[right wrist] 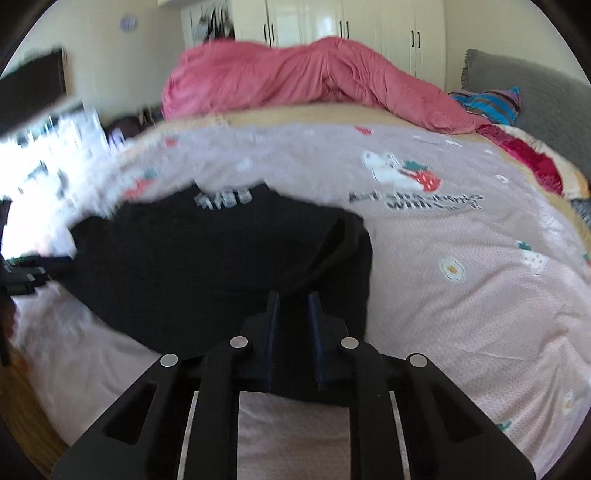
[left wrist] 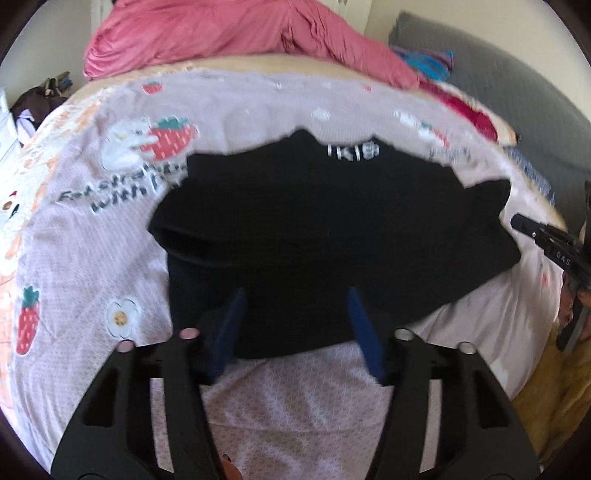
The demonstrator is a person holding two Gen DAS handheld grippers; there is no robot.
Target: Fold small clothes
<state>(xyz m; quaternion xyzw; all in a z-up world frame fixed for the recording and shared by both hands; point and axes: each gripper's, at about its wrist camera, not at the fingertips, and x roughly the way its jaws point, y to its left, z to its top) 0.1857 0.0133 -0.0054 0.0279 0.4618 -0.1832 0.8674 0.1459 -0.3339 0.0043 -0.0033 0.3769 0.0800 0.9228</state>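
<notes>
A small black garment (left wrist: 314,221) lies spread on the strawberry-print bedsheet (left wrist: 92,258), its white neck label (left wrist: 352,152) at the far side. My left gripper (left wrist: 295,291) stands open over the near hem, blue fingers on either side of the cloth without pressing on it. In the right wrist view the same garment (right wrist: 203,266) fills the middle left. My right gripper (right wrist: 293,294) is shut at its near right hem, with black cloth in the narrow gap between the pads. The right gripper (left wrist: 517,221) also shows at the garment's right edge in the left wrist view.
A crumpled pink duvet (right wrist: 314,81) lies across the far side of the bed. A grey cushion (right wrist: 535,96) and a striped cloth (right wrist: 487,101) sit at the far right, with a red fabric (right wrist: 524,155) along the edge. White wardrobes (right wrist: 351,22) stand behind.
</notes>
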